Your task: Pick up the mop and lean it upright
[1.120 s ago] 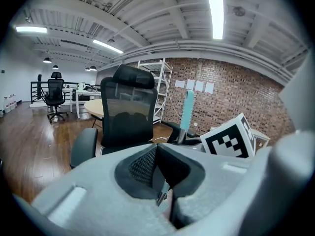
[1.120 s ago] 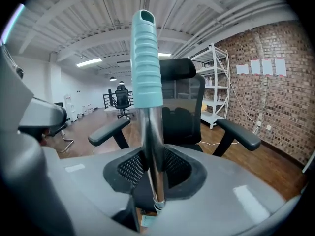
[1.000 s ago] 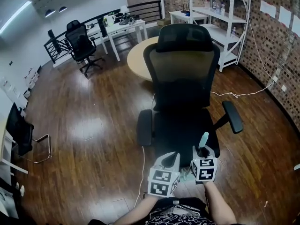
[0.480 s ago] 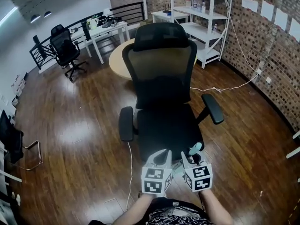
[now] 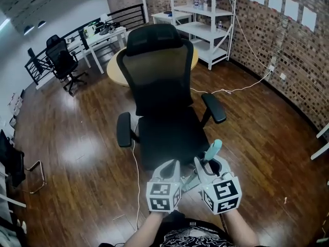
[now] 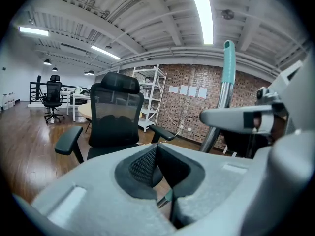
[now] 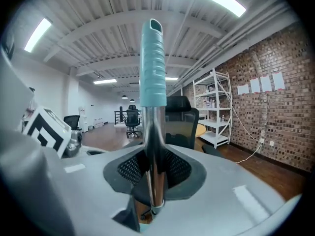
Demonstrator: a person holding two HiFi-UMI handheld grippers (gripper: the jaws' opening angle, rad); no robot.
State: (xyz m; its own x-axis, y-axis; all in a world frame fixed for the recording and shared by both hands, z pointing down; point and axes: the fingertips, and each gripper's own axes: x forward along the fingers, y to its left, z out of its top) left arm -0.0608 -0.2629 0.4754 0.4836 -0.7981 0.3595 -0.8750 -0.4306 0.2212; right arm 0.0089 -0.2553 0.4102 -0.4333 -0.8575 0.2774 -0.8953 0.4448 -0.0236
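Observation:
The mop shows as a shiny metal pole with a teal grip [image 5: 214, 149] at its top end. My right gripper [image 5: 208, 164] is shut on the pole just below the grip, and in the right gripper view the pole [image 7: 153, 146] stands upright between the black pads with the grip [image 7: 153, 58] high above. My left gripper [image 5: 172, 166] sits close beside it on the left, its pads [image 6: 147, 163] pressed together with nothing between them. In the left gripper view the mop grip [image 6: 228, 68] rises at the right. The mop head is hidden.
A black office chair [image 5: 159, 102] stands directly ahead, its seat just beyond both grippers. A white cable [image 5: 135, 163] trails over the wooden floor at its left. Behind it are a round table [image 5: 114, 66], a white shelf unit [image 5: 205, 19] and a brick wall [image 5: 288, 50].
Both grippers have come up and a little right in the head view, the right one lifting the teal grip higher. The chair has slid left in the picture.

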